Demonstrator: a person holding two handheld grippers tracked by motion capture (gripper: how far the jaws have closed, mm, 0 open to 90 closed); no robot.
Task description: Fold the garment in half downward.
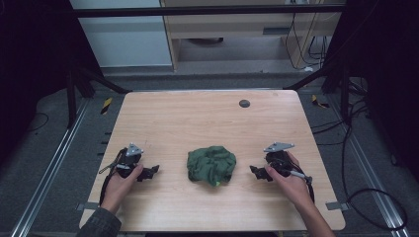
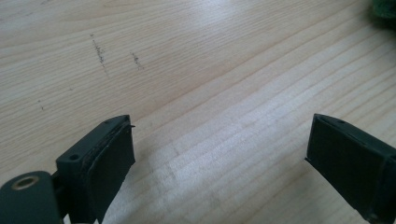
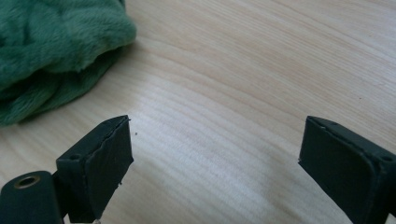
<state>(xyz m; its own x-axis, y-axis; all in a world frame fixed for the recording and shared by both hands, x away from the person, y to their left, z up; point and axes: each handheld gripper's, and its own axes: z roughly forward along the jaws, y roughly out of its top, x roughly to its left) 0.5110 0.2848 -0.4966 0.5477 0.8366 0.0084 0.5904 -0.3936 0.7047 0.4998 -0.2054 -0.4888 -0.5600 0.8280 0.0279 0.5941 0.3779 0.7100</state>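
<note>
**Green cloth in the middle, both claws wide and empty**

High view first: the crumpled green cloth (image 1: pixel 211 165) sits in a heap on the wooden worktop (image 1: pixel 197 118), toward the near edge and roughly centred between the hands. The left claw (image 1: pixel 150 172) rests on the wood to the left of it, the right claw (image 1: pixel 256 172) to the right, both pointing inward at the cloth with bare wood in between. Up near the far edge there's a small dark round disc (image 1: pixel 244 103), which you won't catch from either gripper camera.

Left gripper view: the left claw (image 2: pixel 219 154) has its jaws spread well apart with nothing between them, just wood grain and a few faint scuff marks. A tiny sliver of the cloth (image 2: pixel 385 7) peeks in at the top right corner.

Right gripper view: the right claw (image 3: pixel 215 151) is spread wide too, also empty. Here the cloth (image 3: pixel 51 51) shows up close at the top left, and you can see its fuzzy, plush texture, which the high view is too far off to give. It's near the left jaw but apart from it.
</note>
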